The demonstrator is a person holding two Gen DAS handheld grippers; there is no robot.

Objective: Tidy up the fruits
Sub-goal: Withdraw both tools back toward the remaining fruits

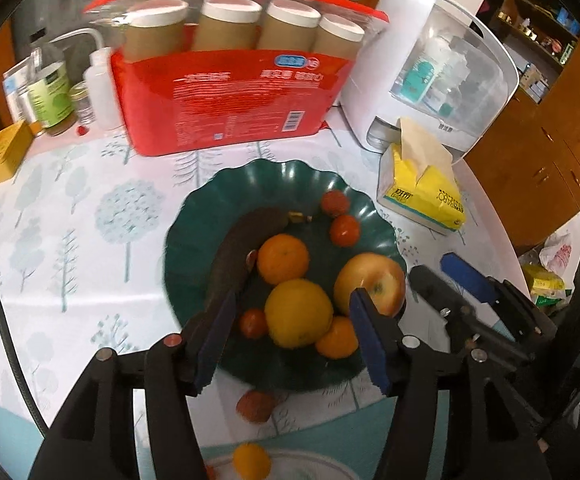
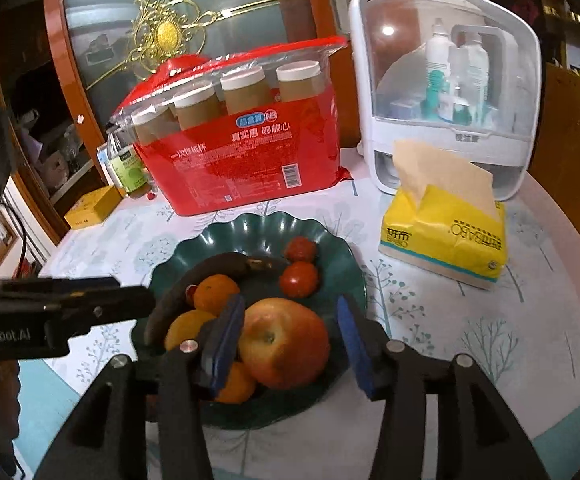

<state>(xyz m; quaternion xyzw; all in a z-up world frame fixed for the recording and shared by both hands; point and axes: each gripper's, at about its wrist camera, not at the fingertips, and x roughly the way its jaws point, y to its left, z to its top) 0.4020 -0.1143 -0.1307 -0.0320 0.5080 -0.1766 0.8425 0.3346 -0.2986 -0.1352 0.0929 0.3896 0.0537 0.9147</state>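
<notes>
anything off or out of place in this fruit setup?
Two things. The banana in the green plate is almost entirely dark brown, so it looks overripe. And one small red fruit lies on the tablecloth just outside the plate's near rim, apart from the rest.

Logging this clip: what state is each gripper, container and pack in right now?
Left gripper: open, above the fruit.
Right gripper: open, straddling the red-yellow apple.
Scalloped dark green plastic plate: loaded with fruit.
Yellow tissue pack: opened, one tissue sticking up.
Red paper-cup bag: upright.
</notes>
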